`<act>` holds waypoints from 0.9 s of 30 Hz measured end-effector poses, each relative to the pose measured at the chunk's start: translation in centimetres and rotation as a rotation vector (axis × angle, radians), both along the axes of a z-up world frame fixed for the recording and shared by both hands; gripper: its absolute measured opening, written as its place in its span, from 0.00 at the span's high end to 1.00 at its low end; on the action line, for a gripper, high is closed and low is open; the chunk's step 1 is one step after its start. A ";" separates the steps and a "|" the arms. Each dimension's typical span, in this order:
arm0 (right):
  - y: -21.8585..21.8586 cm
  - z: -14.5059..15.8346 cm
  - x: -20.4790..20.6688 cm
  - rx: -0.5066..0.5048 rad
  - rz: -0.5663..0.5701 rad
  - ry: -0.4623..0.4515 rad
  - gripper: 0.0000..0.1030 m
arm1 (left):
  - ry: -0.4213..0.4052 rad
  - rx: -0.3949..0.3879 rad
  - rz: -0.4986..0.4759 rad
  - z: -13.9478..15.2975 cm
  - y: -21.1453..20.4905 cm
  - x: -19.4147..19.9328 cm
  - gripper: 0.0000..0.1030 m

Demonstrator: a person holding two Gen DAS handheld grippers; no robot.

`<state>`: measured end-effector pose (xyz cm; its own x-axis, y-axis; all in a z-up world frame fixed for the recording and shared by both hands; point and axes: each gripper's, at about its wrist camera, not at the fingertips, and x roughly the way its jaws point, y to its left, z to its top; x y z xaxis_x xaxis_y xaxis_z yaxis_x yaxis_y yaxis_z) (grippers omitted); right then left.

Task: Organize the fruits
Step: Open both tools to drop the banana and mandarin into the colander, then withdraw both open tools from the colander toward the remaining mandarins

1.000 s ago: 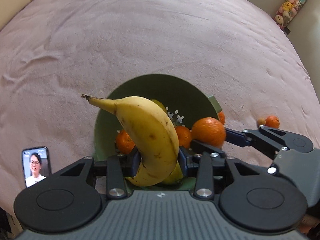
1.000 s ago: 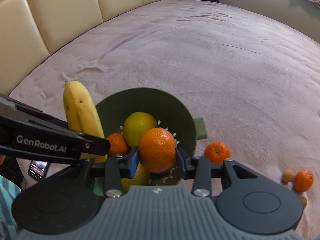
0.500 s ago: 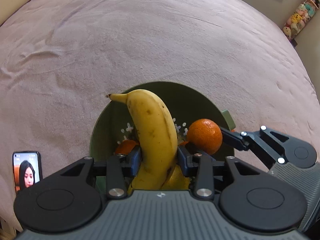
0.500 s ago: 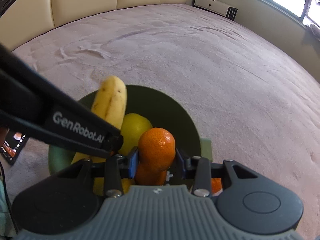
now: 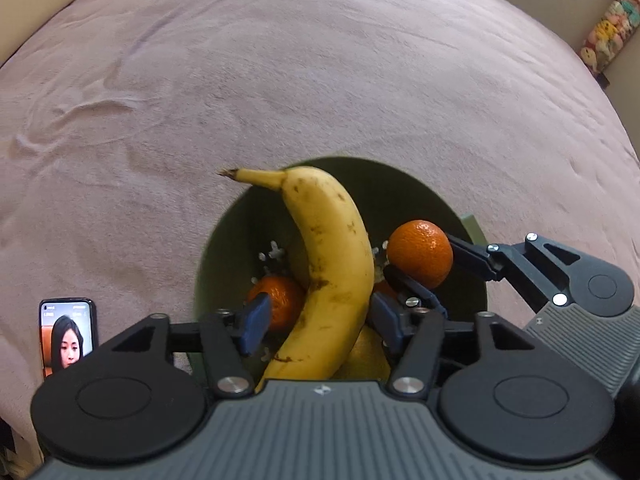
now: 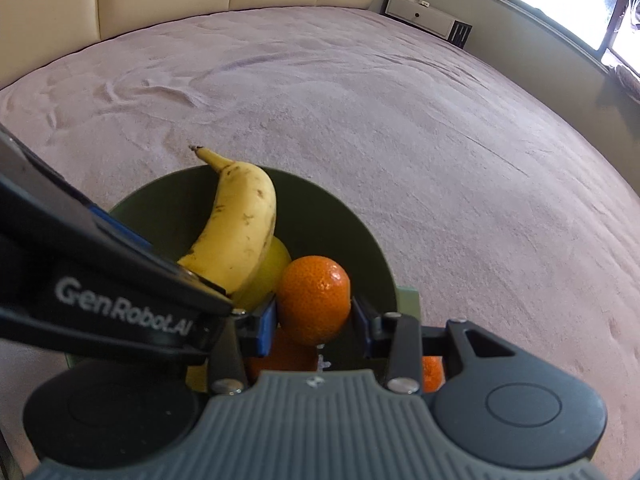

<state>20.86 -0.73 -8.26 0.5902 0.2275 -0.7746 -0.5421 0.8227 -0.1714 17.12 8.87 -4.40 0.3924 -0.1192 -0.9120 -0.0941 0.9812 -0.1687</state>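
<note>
Banana (image 5: 332, 264) just freed by spread left gripper (image 5: 318, 320) at frame centre; right gripper (image 6: 314, 322) pinching orange (image 6: 314, 304) should release it into bowl (image 6: 360, 232) next

Left gripper (image 5: 318, 322): black linkage arms, blue pads, silver pivot screws, ribbed grey housing with a small logo, two black round caps. Right gripper (image 6: 314, 322) was built the same. White "GenRobot.AI" lettering ran along the left gripper's black side.
</note>
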 end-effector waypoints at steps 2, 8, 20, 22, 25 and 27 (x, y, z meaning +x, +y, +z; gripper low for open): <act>-0.1 0.1 0.2 0.004 -0.007 -0.002 0.64 | -0.007 -0.024 0.009 0.3 0.2 -0.1 0.23; 0.1 -0.3 0.0 -0.001 -0.022 0.018 0.63 | 0.003 -0.075 0.029 0.3 0.5 0.0 0.23; -0.3 1.3 -1.2 0.022 -0.019 -0.029 0.45 | -0.050 -0.089 0.049 1.3 0.3 -0.3 0.23; -0.7 2.0 -1.3 0.030 -0.027 -0.035 0.44 | -0.071 -0.088 0.044 1.7 0.0 -0.5 0.23; -1.6 3.0 -1.8 0.056 -0.058 -0.043 0.40 | -0.107 -0.095 0.036 2.3 -0.4 -0.6 0.23; -2.2 3.7 -2.2 0.071 -0.084 -0.046 0.36 | -0.135 -0.100 0.028 2.7 -0.7 -0.8 0.23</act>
